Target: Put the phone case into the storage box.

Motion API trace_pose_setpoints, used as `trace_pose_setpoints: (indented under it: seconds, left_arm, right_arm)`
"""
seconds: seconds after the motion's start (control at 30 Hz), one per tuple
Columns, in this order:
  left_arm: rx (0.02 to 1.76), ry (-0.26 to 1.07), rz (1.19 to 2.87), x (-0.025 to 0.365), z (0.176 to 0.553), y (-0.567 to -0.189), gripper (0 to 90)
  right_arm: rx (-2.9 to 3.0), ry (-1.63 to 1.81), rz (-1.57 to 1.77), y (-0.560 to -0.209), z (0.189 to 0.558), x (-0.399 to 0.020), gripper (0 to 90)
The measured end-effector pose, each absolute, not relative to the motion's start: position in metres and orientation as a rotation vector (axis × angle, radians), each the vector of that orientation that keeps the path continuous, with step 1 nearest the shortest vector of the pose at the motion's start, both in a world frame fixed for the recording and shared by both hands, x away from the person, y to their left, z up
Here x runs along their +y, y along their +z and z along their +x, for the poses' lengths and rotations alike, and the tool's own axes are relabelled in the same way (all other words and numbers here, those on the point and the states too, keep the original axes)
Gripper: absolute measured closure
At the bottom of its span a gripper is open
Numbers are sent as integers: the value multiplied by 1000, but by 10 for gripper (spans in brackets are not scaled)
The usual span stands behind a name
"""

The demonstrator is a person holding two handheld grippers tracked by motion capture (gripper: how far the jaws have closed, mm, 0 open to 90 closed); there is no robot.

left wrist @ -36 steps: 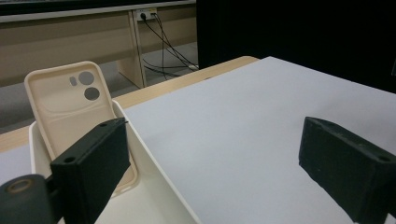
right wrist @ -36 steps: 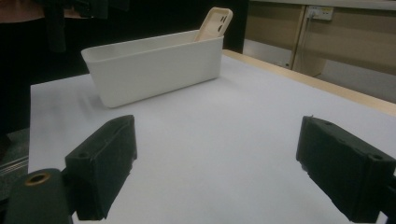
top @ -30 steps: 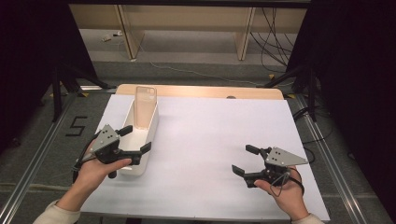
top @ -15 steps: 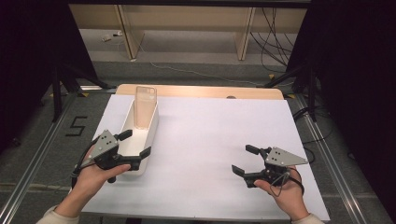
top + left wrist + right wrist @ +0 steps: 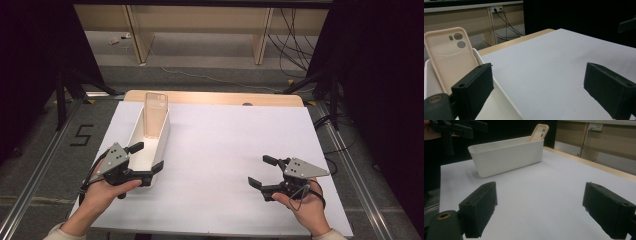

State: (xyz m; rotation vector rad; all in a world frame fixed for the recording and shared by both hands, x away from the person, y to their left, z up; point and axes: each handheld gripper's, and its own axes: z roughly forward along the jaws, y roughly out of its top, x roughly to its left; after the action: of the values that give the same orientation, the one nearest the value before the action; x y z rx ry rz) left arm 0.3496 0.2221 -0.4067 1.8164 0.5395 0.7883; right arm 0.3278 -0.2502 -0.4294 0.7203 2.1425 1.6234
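I see a long white bin [image 5: 150, 145] on the left part of the worktop, its length running away from me. A beige phone case [image 5: 155, 114] stands in its far end, leaning back against the end wall, camera cutouts at the top, its hollow inner side facing me.

A white sheet [image 5: 225, 150] covers most of the table, and a strip of wood tabletop [image 5: 225, 98] shows along its far edge. Metal rails [image 5: 350, 165] run along both sides of the table. On the grey floor to the left is a black number 5 [image 5: 81, 135], with dark stand legs [image 5: 65, 87] near it. Beyond the table stands a wooden bench [image 5: 137, 30], with black cables [image 5: 295, 35] hanging at its right. A wall socket [image 5: 496, 9] sits on the bench rail.
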Motion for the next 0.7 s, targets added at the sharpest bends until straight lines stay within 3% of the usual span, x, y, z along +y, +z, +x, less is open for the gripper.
trace_pose_setpoints:
  seconds: [0.7]
  left_arm:
    - [547, 798, 1824, 221, 348, -410, 84]
  right_arm:
    - [2124, 1625, 718, -429, 328, -251, 136]
